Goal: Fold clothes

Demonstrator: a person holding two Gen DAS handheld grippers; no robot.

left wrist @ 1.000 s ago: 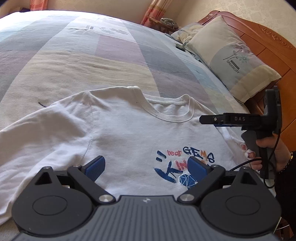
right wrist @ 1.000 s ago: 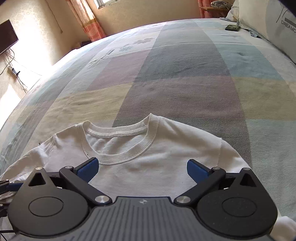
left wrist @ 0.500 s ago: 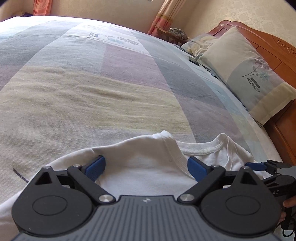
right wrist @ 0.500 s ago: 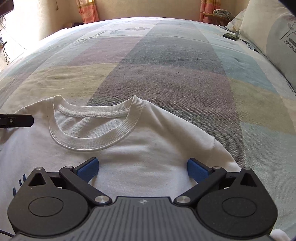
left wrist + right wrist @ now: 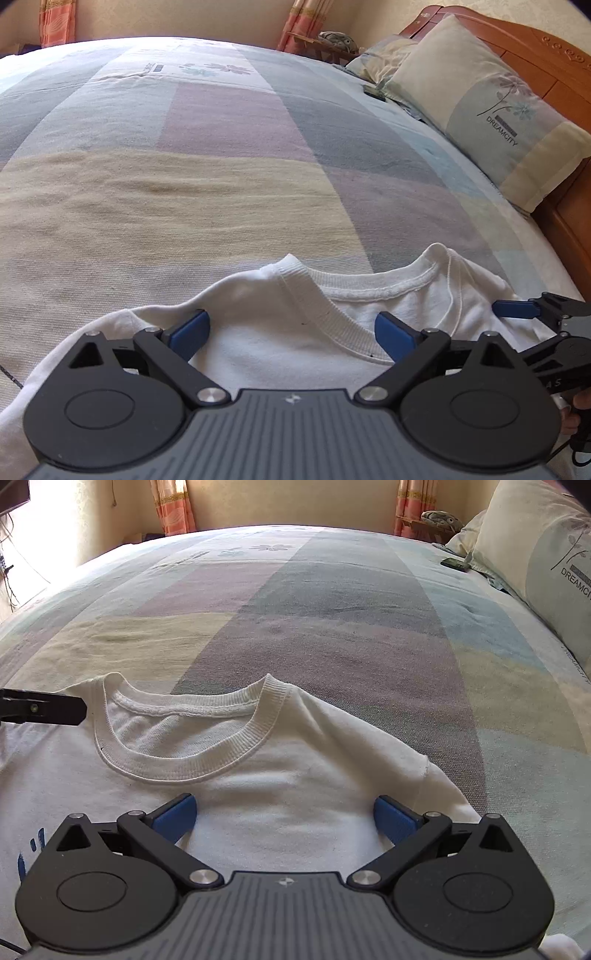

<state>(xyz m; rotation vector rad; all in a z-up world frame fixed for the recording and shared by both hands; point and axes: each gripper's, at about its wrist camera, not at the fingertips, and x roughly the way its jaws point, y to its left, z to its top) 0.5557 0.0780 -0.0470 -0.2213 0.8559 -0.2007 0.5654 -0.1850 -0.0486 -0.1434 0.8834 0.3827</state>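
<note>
Left gripper point(image 5: 291, 330): its black frame and blue pads are spreading wide and holding nothing, and it is hovering low over the shirt's left shoulder beside the collar.
Right gripper point(image 5: 283, 814): its jaws are likewise standing wide apart and gripping nothing, and it is hanging over the shirt's right shoulder just below the neckline; a hand point(image 5: 576, 410) is holding it at the frame edge.
White crew-neck cotton T-shirt point(image 5: 280, 775): it is lying front side up on the bed, collar pointing away from both cameras, and the edge of a blue print point(image 5: 26, 853) is showing on its chest.
Ribbed collar point(image 5: 236, 746): it is lying open in an oval between the two grippers.
Bed with a pastel patchwork cover point(image 5: 221, 155): it is carrying the shirt near its close edge.
Pale pillow printed DREAMCITY point(image 5: 491, 103): it is leaning against the reddish wooden headboard point(image 5: 546, 55), well apart from the shirt.
Small dark flat object point(image 5: 455, 564): it is lying on the bed beside the pillows; what it is cannot be told.
</note>
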